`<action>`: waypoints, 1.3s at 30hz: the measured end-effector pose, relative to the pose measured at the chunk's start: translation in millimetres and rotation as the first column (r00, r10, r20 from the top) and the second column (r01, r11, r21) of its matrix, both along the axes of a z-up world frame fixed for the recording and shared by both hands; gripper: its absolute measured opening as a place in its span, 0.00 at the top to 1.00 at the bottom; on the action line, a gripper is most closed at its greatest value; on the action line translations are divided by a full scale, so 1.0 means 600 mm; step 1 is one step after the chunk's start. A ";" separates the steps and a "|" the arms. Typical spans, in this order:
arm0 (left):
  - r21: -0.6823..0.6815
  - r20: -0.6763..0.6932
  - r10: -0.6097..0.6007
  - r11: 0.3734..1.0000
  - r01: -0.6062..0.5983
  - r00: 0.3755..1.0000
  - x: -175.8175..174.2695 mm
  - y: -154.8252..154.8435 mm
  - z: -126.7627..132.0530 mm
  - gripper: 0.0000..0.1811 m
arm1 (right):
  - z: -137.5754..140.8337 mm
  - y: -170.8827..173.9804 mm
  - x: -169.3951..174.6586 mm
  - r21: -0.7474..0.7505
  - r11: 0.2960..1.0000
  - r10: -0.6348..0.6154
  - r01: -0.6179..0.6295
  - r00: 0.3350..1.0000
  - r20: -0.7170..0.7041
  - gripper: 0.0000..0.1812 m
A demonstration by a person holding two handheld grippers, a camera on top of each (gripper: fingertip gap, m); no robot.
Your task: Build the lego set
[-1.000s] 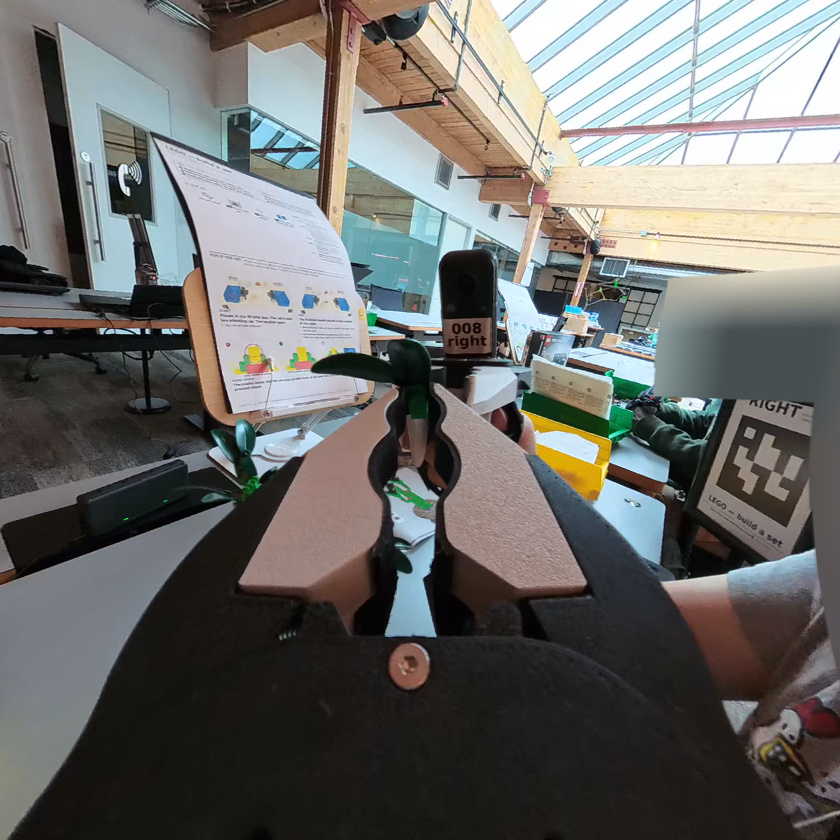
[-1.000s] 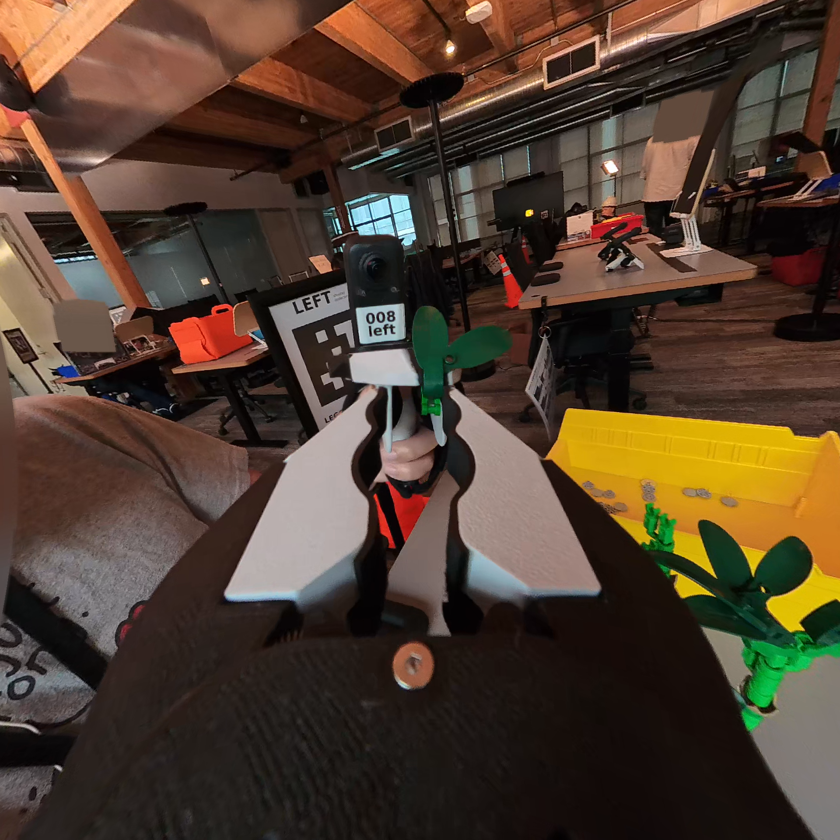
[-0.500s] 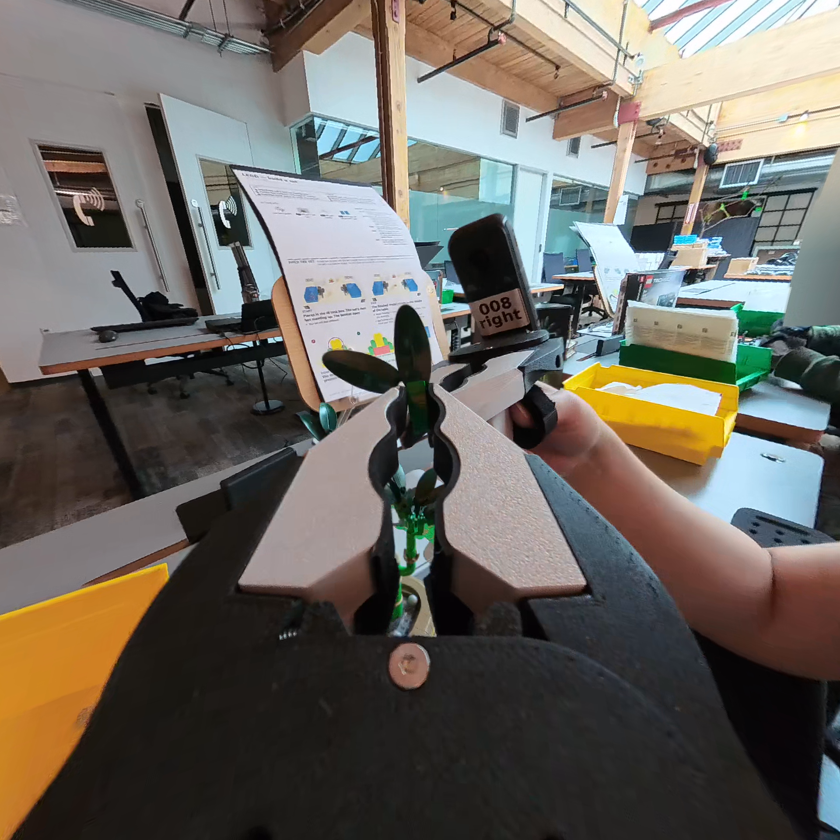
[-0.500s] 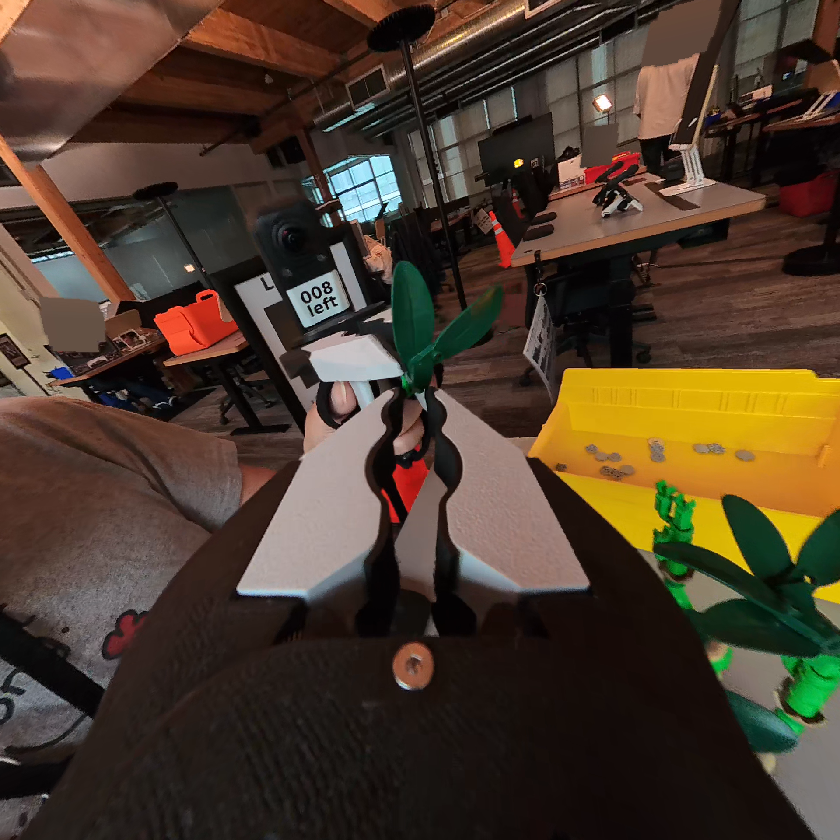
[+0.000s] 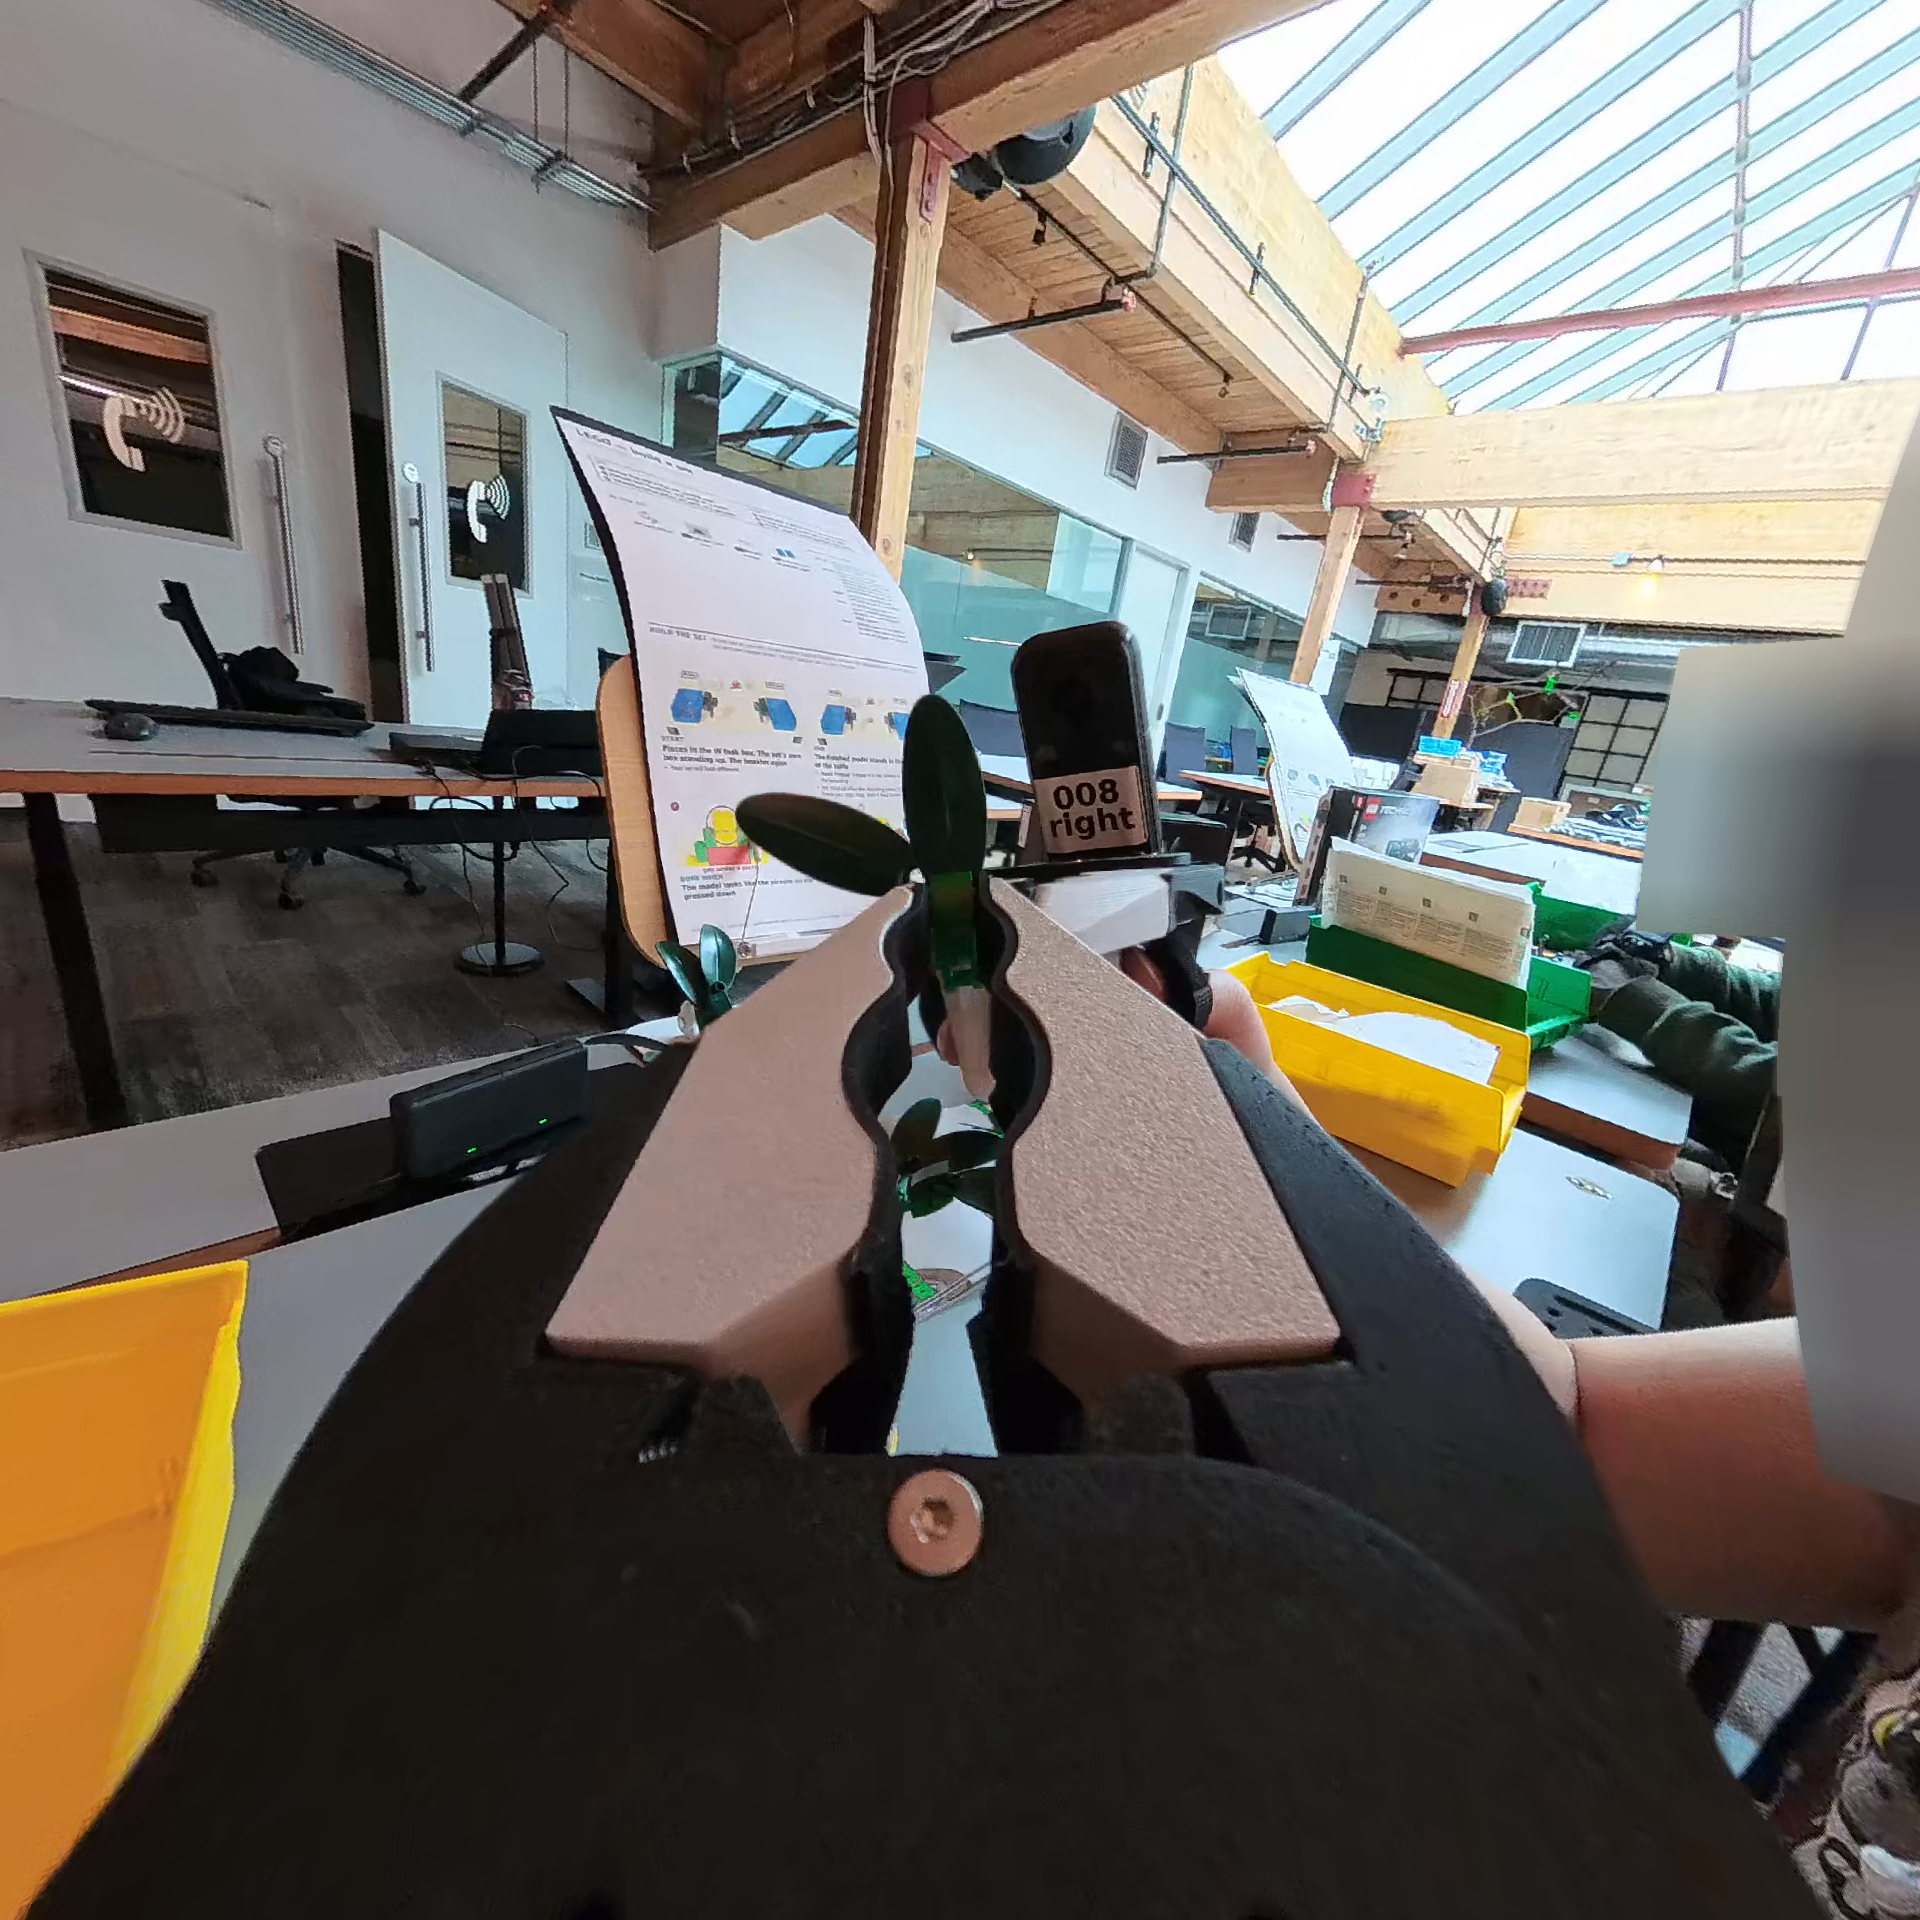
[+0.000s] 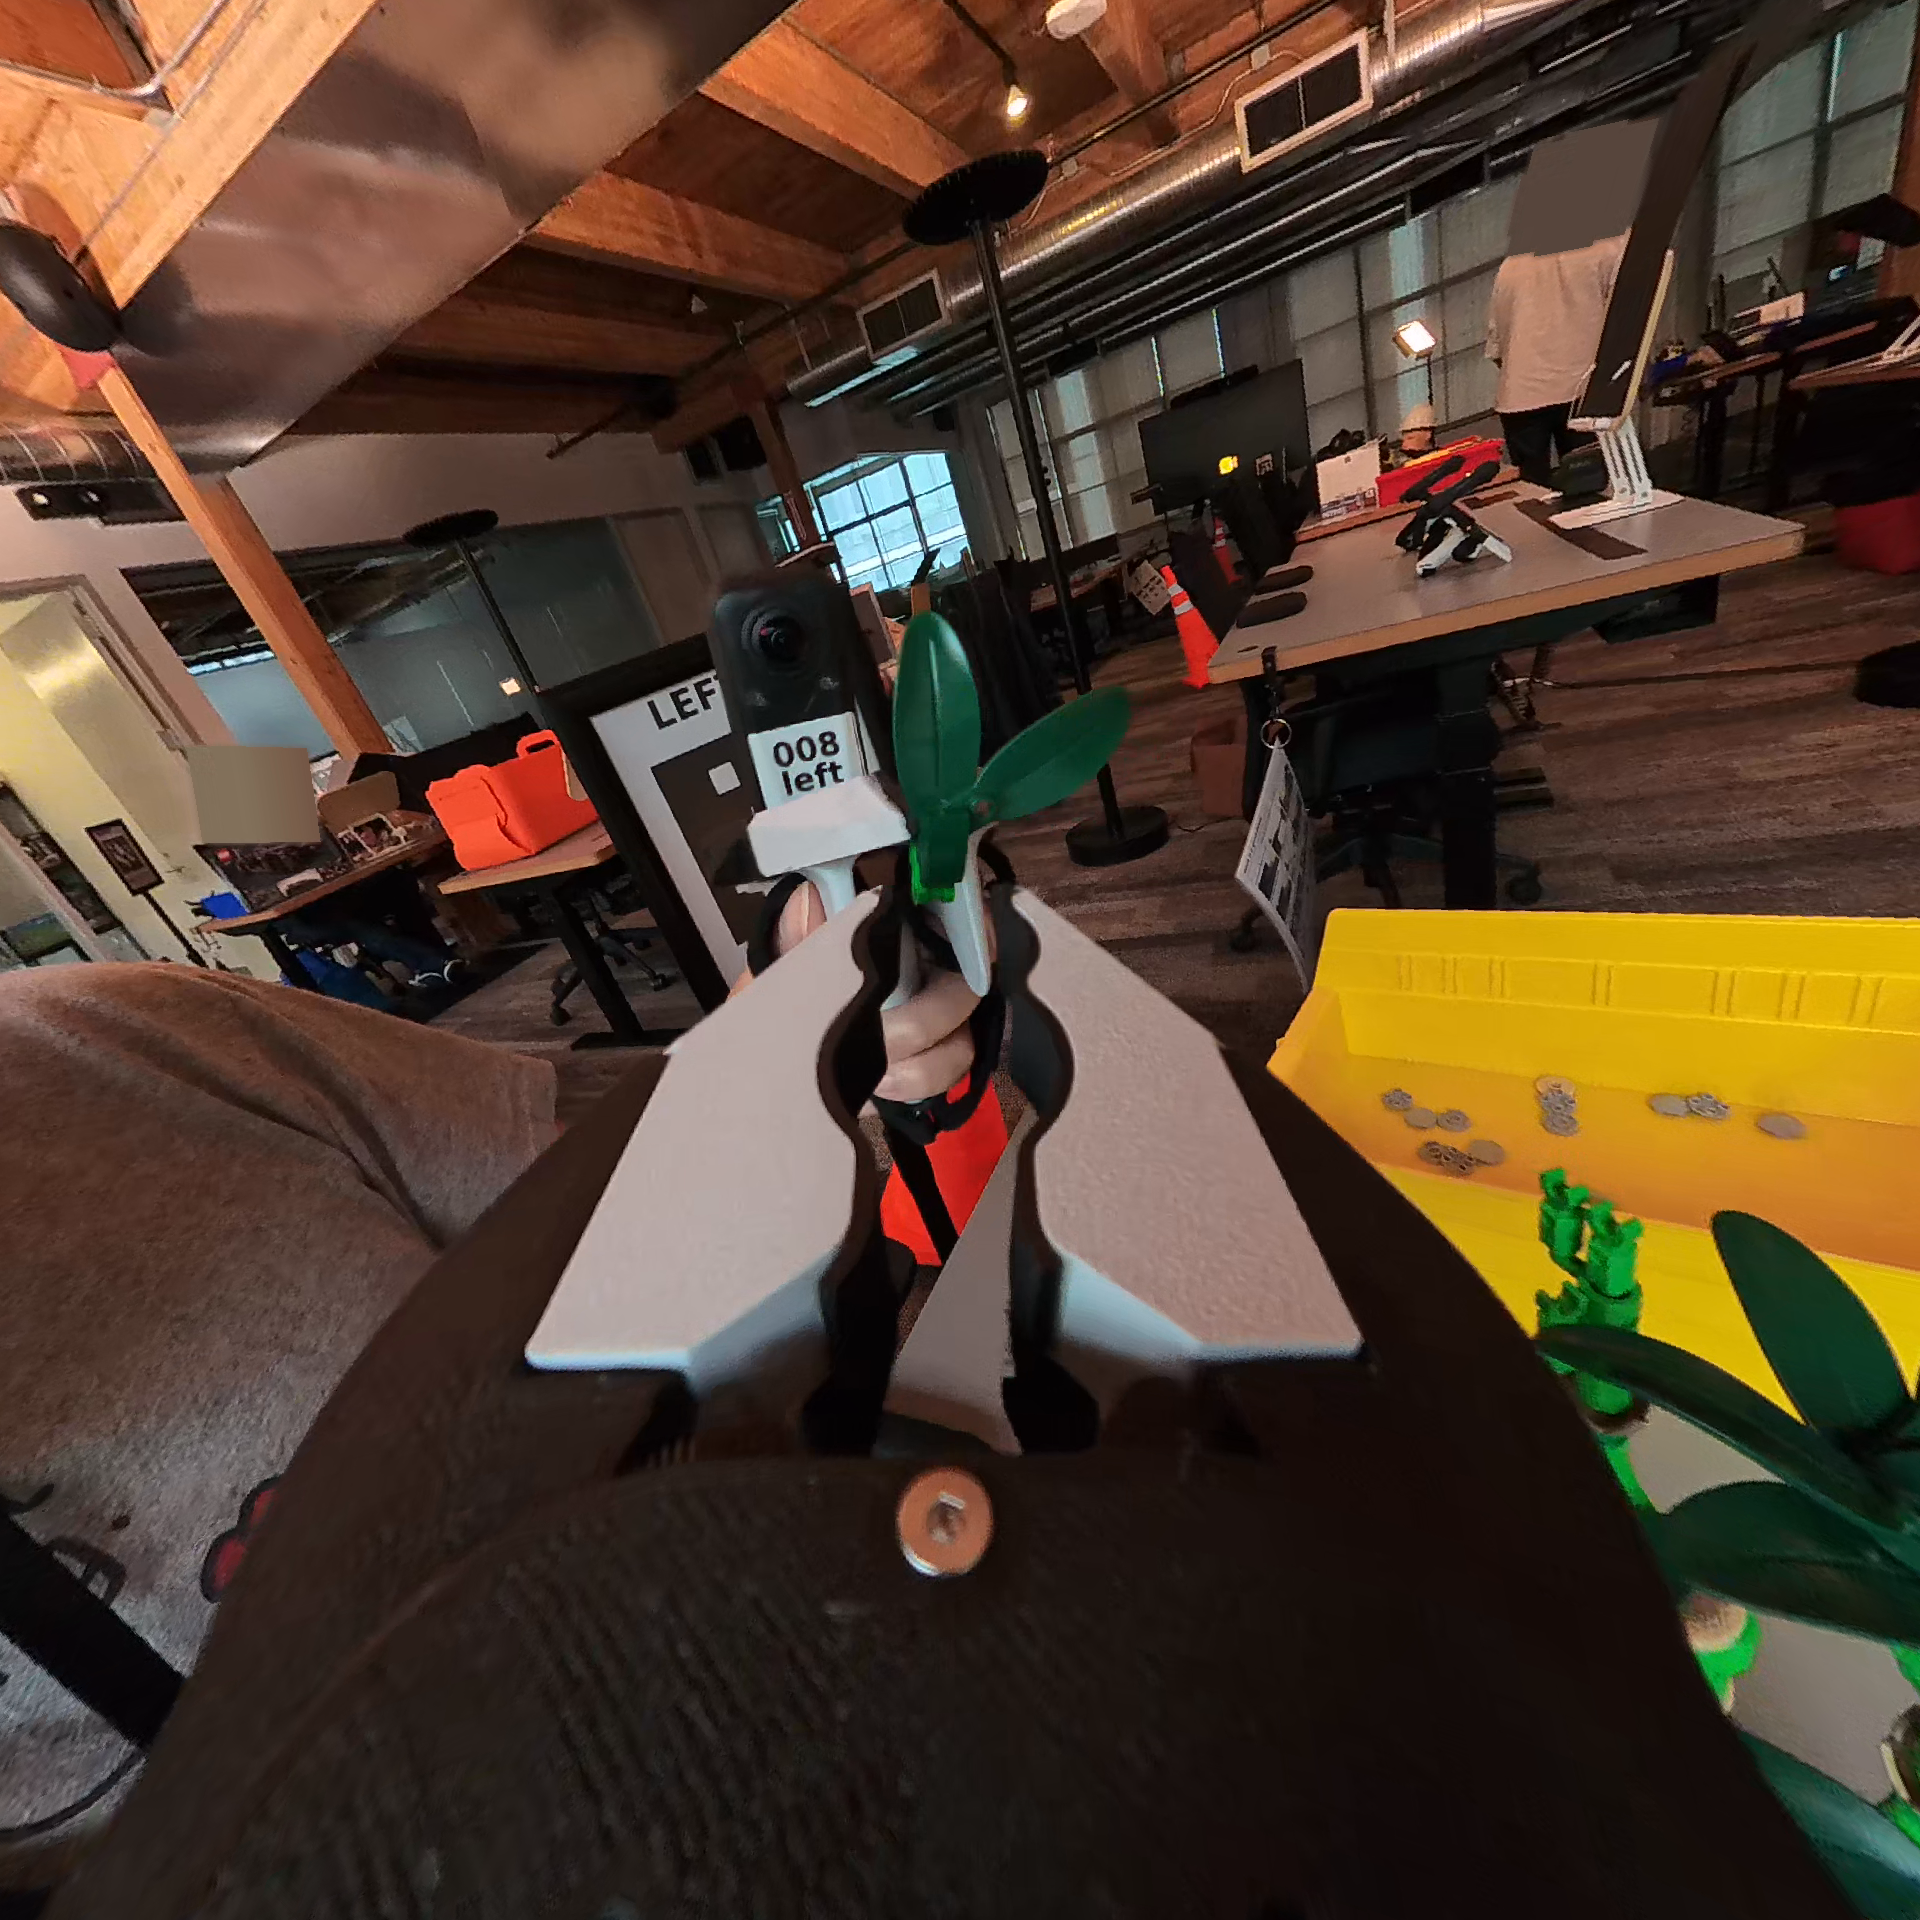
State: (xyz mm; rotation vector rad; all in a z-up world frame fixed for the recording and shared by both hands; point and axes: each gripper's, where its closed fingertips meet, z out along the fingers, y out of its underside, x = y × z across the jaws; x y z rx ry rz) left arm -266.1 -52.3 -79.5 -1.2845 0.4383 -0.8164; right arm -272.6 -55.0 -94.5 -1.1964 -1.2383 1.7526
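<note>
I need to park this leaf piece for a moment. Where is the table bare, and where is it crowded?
Bare grey table lies between the near yellow bin and the black box. Another strip runs between the far yellow bin and the black pad. Crowded: the middle, where the plant build stands.

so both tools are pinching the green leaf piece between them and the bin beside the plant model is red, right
Not quite: the bin is yellow, not red, as the right wrist view shows. The rest holds: the left tool and the right tool both pinch the green leaf piece, and the bin sits beside the plant model.
</note>
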 end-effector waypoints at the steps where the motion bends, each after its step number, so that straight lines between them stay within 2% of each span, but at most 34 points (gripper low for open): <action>1: 0.005 -0.002 0.005 1.000 -0.005 1.000 0.000 0.000 0.000 0.97 | -0.002 -0.004 -0.002 0.004 1.000 0.008 -0.008 1.000 0.005 0.91; 3: 0.013 -0.008 0.011 1.000 -0.011 1.000 0.000 -0.002 0.000 0.97 | -0.006 -0.013 -0.009 0.012 1.000 0.020 -0.020 1.000 0.017 0.91; 5: 0.016 -0.008 0.013 1.000 -0.013 1.000 0.000 -0.005 0.000 0.97 | -0.007 -0.019 -0.016 0.029 0.999 0.016 -0.017 1.000 0.015 0.97; 10: 0.008 -0.007 0.021 1.000 -0.021 1.000 -0.009 -0.012 -0.002 0.97 | -0.009 -0.026 -0.024 0.034 0.999 0.023 -0.023 1.000 0.007 0.97; 26: -0.059 -0.134 -0.021 0.998 0.013 0.991 -0.009 -0.031 -0.019 0.97 | -0.025 -0.042 -0.024 0.075 0.995 0.056 -0.062 0.995 0.078 0.97; 39: -0.080 -0.129 -0.036 0.996 0.026 0.991 -0.010 -0.029 -0.019 0.97 | -0.026 -0.036 -0.017 0.059 0.997 0.052 -0.058 0.994 0.099 0.98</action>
